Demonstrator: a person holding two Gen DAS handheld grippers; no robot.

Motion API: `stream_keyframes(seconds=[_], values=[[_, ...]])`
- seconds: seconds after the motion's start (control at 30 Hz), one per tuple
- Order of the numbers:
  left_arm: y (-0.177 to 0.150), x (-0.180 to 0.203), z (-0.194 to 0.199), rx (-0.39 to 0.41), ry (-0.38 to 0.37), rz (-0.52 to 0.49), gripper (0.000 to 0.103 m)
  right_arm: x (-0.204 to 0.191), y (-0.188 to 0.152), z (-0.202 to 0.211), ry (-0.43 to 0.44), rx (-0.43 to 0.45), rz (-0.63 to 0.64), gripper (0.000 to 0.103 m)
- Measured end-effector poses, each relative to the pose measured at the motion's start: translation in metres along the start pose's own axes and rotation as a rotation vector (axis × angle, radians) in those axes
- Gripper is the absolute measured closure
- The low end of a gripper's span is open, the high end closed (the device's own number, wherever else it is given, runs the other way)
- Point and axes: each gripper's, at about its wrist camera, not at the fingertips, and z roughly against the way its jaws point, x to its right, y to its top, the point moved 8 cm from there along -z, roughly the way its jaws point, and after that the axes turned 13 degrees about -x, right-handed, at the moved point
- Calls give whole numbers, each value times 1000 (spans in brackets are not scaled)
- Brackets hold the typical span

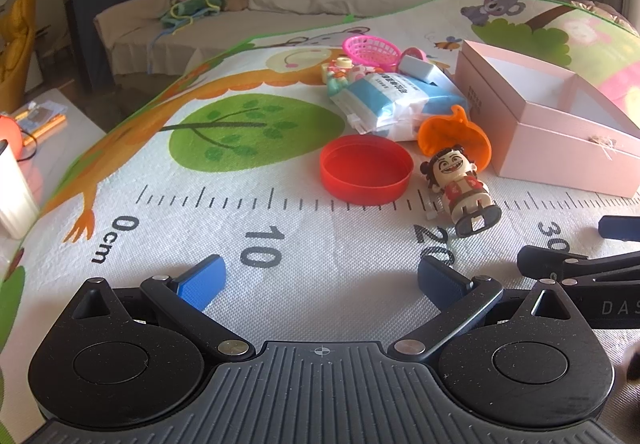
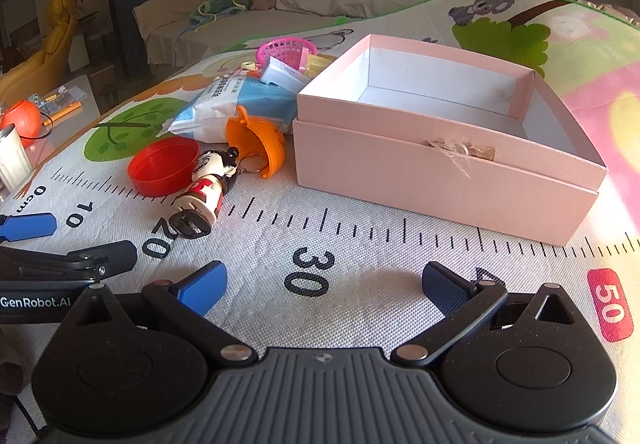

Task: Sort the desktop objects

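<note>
- A printed fabric play mat point(image 1: 280, 236) with a ruler scale and cartoon animals covers the work surface; both grippers hover low over it, side by side.
- The left gripper point(image 1: 320, 282), black with blue finger pads, has its fingers spread wide and holds nothing; its tips sit over the ruler marks between 10 and 20.
- A shallow round red plastic lid point(image 1: 366, 169) lies open side up on the mat, just left of a small cartoon figurine with dark hair buns and a red vest point(image 1: 460, 187), which lies on its back.
- Only the left view shows the figurine's grinning face; the right view shows the same toy from its base, with a metal key ring point(image 2: 252, 165) beside its head.
- An orange plastic half-shell point(image 1: 454, 135) rests behind the figurine, touching a blue-and-white soft packet point(image 1: 400, 99).
- Farther back, a pink plastic mesh basket point(image 1: 372, 51) tips beside a small grey-white block point(image 1: 418, 68).
- The pale pink cardboard box point(image 2: 440, 179), open-topped, stands at the right of the pile; the right view alone looks into its white interior, where nothing is visible.
- The right gripper point(image 2: 324, 284) also has its fingers spread wide with nothing between them, over the marks near 30, short of the box's front wall.
</note>
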Motion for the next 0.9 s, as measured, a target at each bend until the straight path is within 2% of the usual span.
stream_keyframes(seconds=[0.47,0.8,0.9], values=[[-2,3,6,7,-15,-2,0,-5,-15,11,-4,-20,2,0],[-2,26,37,68,-85,-98,0,7,-35,35,-26,-47,19,0],[-2,28,40,65,-79,-116,0,14,-37,48,-19,-41,34,0]])
